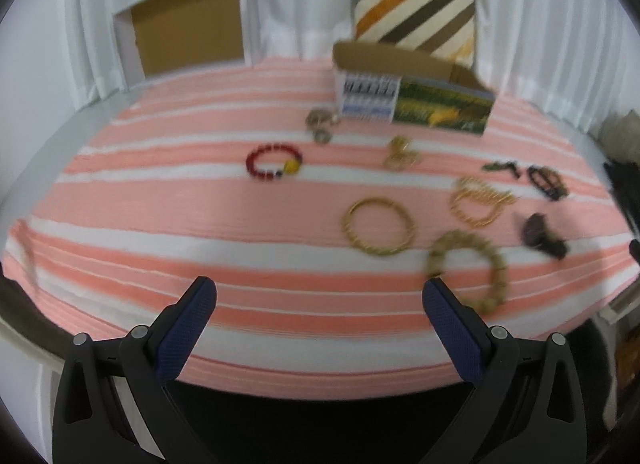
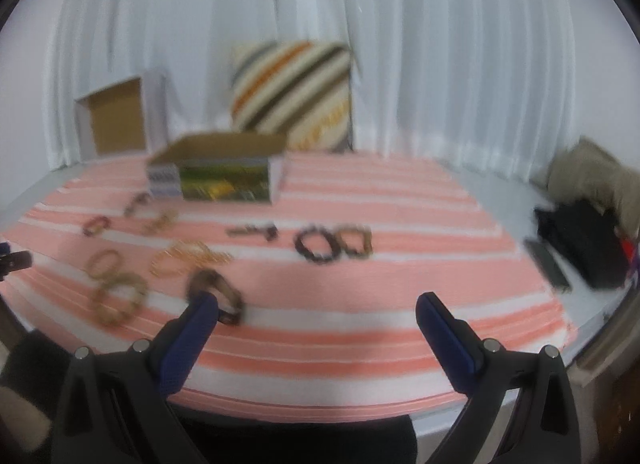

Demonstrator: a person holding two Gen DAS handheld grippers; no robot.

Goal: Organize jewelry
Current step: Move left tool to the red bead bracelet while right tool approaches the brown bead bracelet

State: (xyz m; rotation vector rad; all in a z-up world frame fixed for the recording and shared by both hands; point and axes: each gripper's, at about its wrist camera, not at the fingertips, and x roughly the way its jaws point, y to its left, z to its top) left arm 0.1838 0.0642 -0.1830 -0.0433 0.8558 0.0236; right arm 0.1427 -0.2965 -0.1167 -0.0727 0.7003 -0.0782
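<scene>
While both tongs are held apart — left gripper [image 1: 319, 291] | right gripper [image 2: 317, 306] | twisted gold bangle [image 1: 379, 231] seen ahead of left | open cardboard box [image 2: 218, 172] beyond — blurred.

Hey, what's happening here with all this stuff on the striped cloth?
A person holds a gripper in each hand over a pink-striped cloth strewn with jewelry. Both the left gripper and right gripper are open and hold nothing. Bracelets lie loose on the cloth, among them a red bead bracelet, a gold bangle and a dark bracelet. An open box stands at the back of the cloth. Nothing has been picked up at this moment.
</scene>
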